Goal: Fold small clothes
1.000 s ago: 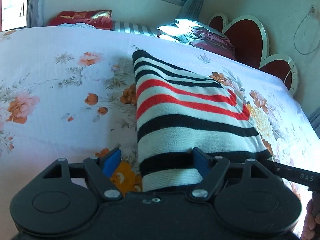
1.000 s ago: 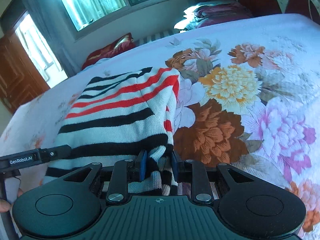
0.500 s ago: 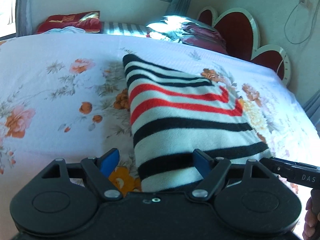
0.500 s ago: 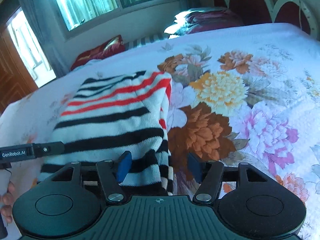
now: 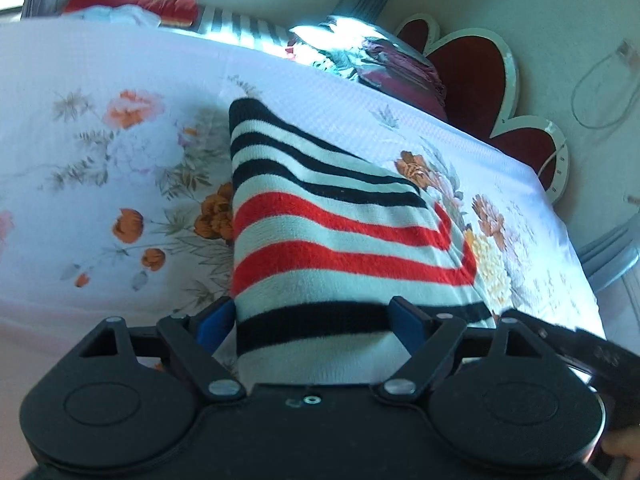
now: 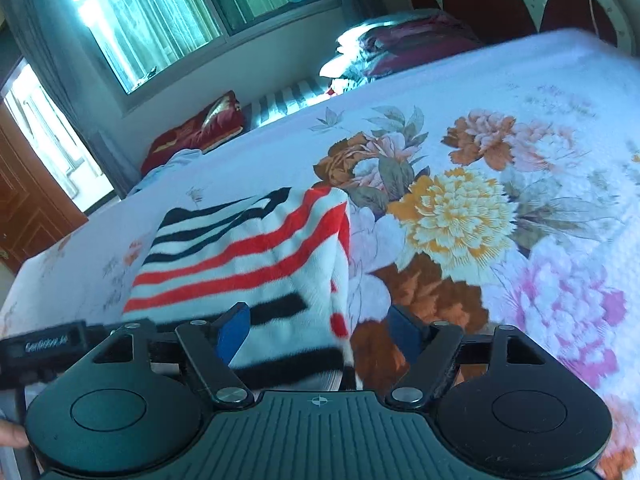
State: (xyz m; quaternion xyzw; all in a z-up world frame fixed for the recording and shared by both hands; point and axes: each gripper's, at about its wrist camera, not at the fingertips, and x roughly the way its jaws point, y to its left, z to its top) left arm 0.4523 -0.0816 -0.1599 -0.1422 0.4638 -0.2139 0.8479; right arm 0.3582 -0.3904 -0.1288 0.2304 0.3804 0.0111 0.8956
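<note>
A small knitted garment [image 5: 328, 240] with black, white and red stripes lies folded on the floral bed sheet [image 5: 100, 184]. It also shows in the right wrist view [image 6: 256, 264]. My left gripper [image 5: 308, 324] is open, its blue pads wide apart at the garment's near left edge, holding nothing. My right gripper [image 6: 320, 328] is open over the garment's near right corner, holding nothing. The garment's nearest edge is hidden behind both gripper bodies.
A red heart-shaped headboard [image 5: 472, 68] stands at the bed's right side, with dark red pillows [image 5: 396, 68] by it. A red cushion [image 5: 132, 0] and a striped one lie at the far edge under the window [image 6: 192, 20]. A wooden door [image 6: 24, 208] is at left.
My right gripper has opened and let go of the garment's corner, which now lies on the bed. Both grippers have drawn back and tilted a little. The left gripper stayed open.
</note>
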